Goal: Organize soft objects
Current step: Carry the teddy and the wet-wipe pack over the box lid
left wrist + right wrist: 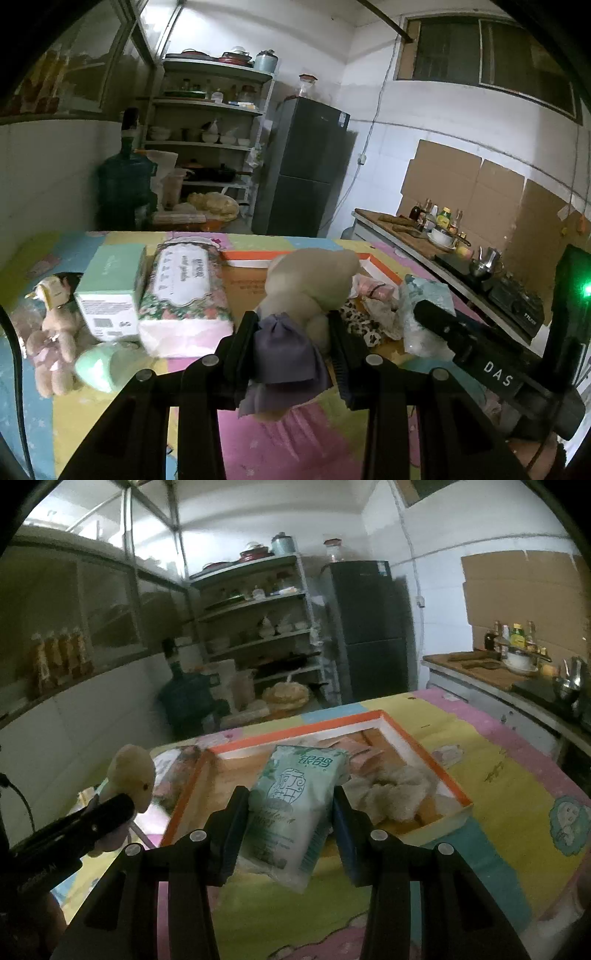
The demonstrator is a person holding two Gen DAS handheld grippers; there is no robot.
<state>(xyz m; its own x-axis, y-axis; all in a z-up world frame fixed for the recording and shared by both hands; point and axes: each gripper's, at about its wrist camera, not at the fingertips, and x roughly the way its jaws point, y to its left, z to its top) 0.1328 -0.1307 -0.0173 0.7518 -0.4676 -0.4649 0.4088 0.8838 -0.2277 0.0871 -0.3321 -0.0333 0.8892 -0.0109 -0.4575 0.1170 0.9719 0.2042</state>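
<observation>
Left wrist view, jaws: the left gripper [291, 343] pinched a beige plush toy [310, 284] at its purple skirt; both pads pressed the fabric, and the toy's head rose beyond the fingertips.
Right wrist view, jaws: the right gripper [286, 819] clamped a pale green tissue pack [295, 805] between both pads; the pack stood tilted, its top beyond the fingertips and its bottom hanging below the jaws.
Table surface: a patchwork-coloured cloth [498, 805] covered the table under both grippers.
Loose items, left wrist view: a small plush bear [51, 339] and a mint-green round item [99, 365] lay near the left edge; a mint box [110, 284] stood just beside a floral tissue pack [184, 291].
Container: an orange-rimmed shallow box [454, 794] lay just beyond the right gripper's jaws.
Container contents: cream fluffy fabric [399, 786] and pink soft pieces [354, 746]; the left wrist view also showed a leopard-print piece [365, 325] there.
Background: a shelving rack [258, 627] with dishes and a dark refrigerator [369, 627] stood against the far wall.
</observation>
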